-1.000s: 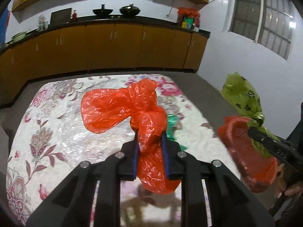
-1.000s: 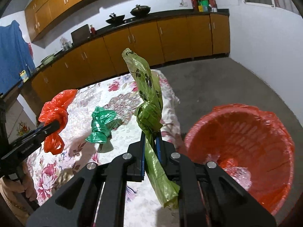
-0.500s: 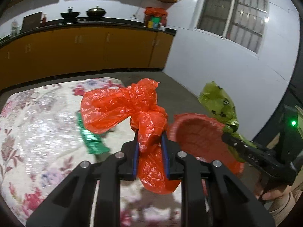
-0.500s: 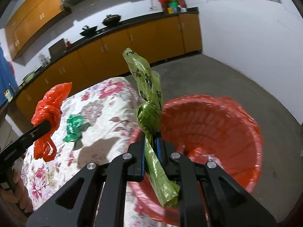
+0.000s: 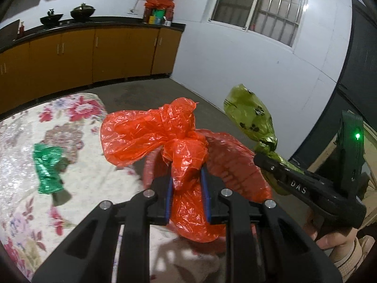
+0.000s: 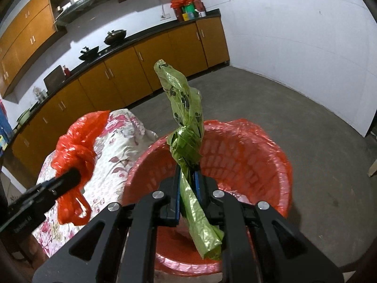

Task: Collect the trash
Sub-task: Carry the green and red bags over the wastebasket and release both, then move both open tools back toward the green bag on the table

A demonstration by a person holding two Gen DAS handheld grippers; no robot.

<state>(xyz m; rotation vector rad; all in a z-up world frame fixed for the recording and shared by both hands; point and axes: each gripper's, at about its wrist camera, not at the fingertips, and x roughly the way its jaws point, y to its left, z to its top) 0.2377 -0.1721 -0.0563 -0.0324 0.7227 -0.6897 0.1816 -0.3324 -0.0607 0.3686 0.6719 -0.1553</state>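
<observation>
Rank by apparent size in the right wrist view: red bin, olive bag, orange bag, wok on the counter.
1. red bin
2. olive bag and orange bag: look about alike, and both hang near the camera, so unranked
3. wok, far off, so really larger than it looks

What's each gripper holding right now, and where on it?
Left gripper: knotted orange plastic bag, pinched just below its knot. Right gripper: knotted light green plastic bag, pinched just below its knot, tail hanging down.

Home kitchen, orange cabinets (image 6: 150, 70), woks (image 5: 83, 12)
</observation>
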